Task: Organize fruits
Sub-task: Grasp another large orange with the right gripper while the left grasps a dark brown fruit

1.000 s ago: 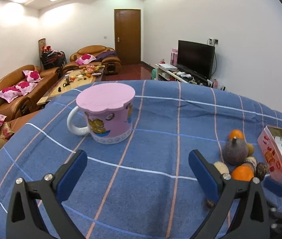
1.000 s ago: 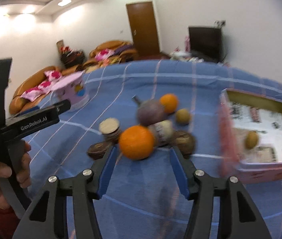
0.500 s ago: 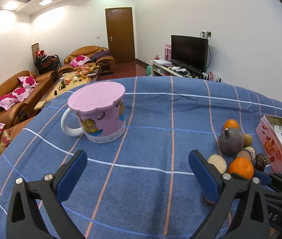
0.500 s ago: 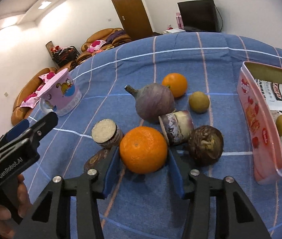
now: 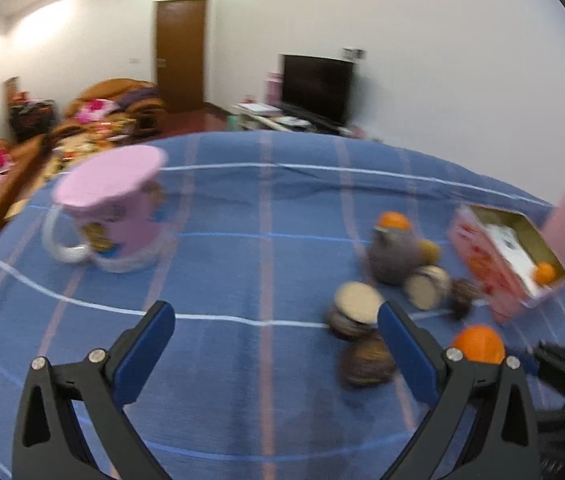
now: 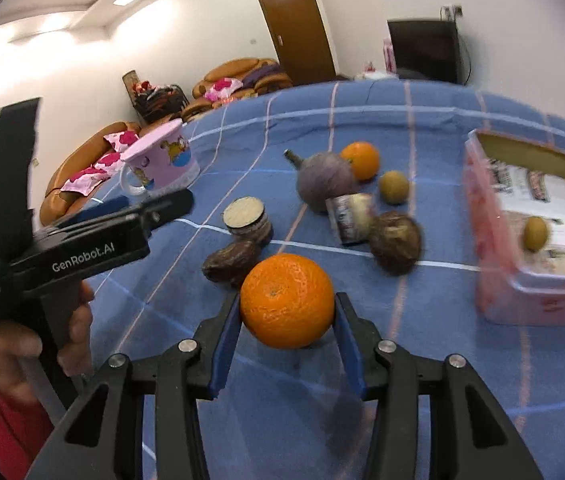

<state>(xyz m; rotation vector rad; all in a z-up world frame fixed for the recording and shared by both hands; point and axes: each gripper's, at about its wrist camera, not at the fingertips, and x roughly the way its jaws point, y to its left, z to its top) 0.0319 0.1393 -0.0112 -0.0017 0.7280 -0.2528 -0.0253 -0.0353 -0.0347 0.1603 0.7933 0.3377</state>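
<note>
My right gripper (image 6: 287, 320) is shut on a large orange (image 6: 287, 300) and holds it above the blue cloth, in front of the fruit pile. The same orange shows in the left wrist view (image 5: 478, 344). The pile holds a purple fig-like fruit (image 6: 324, 180), a smaller orange (image 6: 360, 160), a small yellow-green fruit (image 6: 394, 187), a brown round fruit (image 6: 396, 242) and cut pieces (image 6: 248, 216). A pink box (image 6: 494, 240) at the right holds a small yellow fruit (image 6: 536, 233). My left gripper (image 5: 276, 338) is open and empty over the cloth.
A pink lidded mug (image 5: 112, 216) stands at the left on the blue checked tablecloth (image 5: 266, 208). The pink box (image 5: 482, 264) stands open at the right with an orange (image 5: 544, 273) inside. The hand-held left gripper body (image 6: 82, 240) sits left of the fruit.
My right gripper has closed on the large orange and lifted it off the cloth toward me. My left gripper has swung right, so the fruit pile sits nearer its centre.
</note>
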